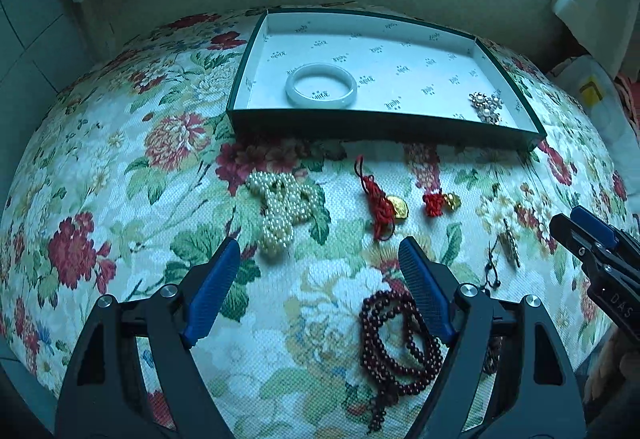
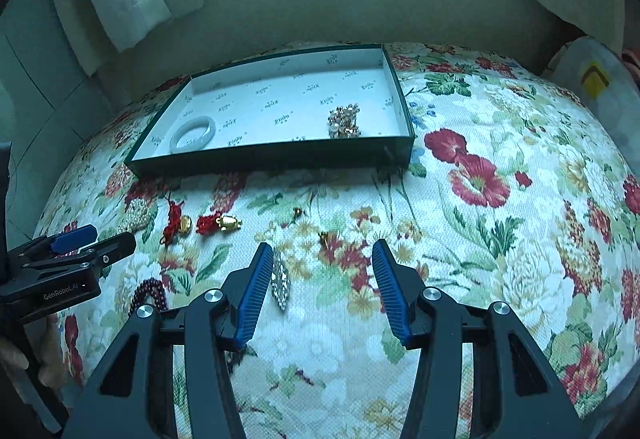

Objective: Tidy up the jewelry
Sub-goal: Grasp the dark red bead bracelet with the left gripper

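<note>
My left gripper [image 1: 320, 259] hangs with jaws wide apart and empty above the floral cloth [image 1: 100, 179]; my right gripper [image 2: 322, 263] is also apart, holding nothing; the white bangle [image 1: 321, 85] and a sparkly brooch [image 1: 487, 107] lie in the green box [image 1: 380, 125]; pearls [image 1: 280, 211], red tassel charms [image 1: 384, 209] and dark beads [image 1: 394, 351] rest on the cloth.

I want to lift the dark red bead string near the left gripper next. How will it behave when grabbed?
The dark red bead string lies in loose coiled loops, so it will probably hang floppy and dangle. Its round, glossy beads may slip between the pads. A tail trails off the coil toward the near edge of the flowered cloth, so it might snag or drag.
</note>
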A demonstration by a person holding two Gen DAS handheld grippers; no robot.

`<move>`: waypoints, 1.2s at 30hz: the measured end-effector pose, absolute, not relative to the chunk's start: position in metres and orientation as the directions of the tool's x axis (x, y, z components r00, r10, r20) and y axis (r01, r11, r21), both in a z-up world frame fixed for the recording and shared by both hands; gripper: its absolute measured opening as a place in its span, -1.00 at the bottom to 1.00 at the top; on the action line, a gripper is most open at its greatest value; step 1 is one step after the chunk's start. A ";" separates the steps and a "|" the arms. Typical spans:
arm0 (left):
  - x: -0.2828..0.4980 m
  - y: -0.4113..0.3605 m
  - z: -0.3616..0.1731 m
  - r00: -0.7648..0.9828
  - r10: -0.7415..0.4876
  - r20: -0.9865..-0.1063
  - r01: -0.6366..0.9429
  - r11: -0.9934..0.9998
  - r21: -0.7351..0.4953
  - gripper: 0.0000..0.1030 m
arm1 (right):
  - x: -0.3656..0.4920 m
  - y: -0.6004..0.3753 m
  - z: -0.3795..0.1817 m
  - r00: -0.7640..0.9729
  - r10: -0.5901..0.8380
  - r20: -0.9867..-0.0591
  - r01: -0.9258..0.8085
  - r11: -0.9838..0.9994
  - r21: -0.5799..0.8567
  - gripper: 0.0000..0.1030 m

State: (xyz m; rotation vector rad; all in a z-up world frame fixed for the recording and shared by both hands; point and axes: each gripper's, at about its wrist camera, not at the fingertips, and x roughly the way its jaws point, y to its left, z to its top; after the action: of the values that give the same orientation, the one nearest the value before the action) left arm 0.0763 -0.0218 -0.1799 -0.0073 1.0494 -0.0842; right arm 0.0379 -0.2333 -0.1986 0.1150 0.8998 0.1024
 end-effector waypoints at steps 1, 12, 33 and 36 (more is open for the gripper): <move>0.071 -0.023 -0.180 0.494 -0.071 -0.867 0.065 0.997 -0.045 0.58 | 0.033 -0.233 -0.200 0.615 0.138 -0.777 -0.042 0.989 0.143 0.01; 0.036 -0.043 -0.198 0.443 -0.098 -0.891 0.090 0.994 -0.065 0.57 | 0.001 -0.234 -0.205 0.597 0.158 -0.786 -0.043 0.985 0.165 0.01; 0.027 -0.051 -0.210 0.450 -0.108 -0.886 0.160 0.986 -0.039 0.14 | -0.004 -0.232 -0.206 0.597 0.174 -0.783 -0.045 0.982 0.184 0.01; 0.026 -0.050 -0.209 0.453 -0.116 -0.884 0.163 0.986 -0.046 0.14 | -0.004 -0.232 -0.206 0.597 0.175 -0.783 -0.045 0.982 0.185 0.01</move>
State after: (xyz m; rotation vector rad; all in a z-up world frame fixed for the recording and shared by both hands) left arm 0.0264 -0.0501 -0.2094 0.0475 1.0878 -0.1722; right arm -0.0040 -0.2318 -0.2061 0.1519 0.9234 0.1284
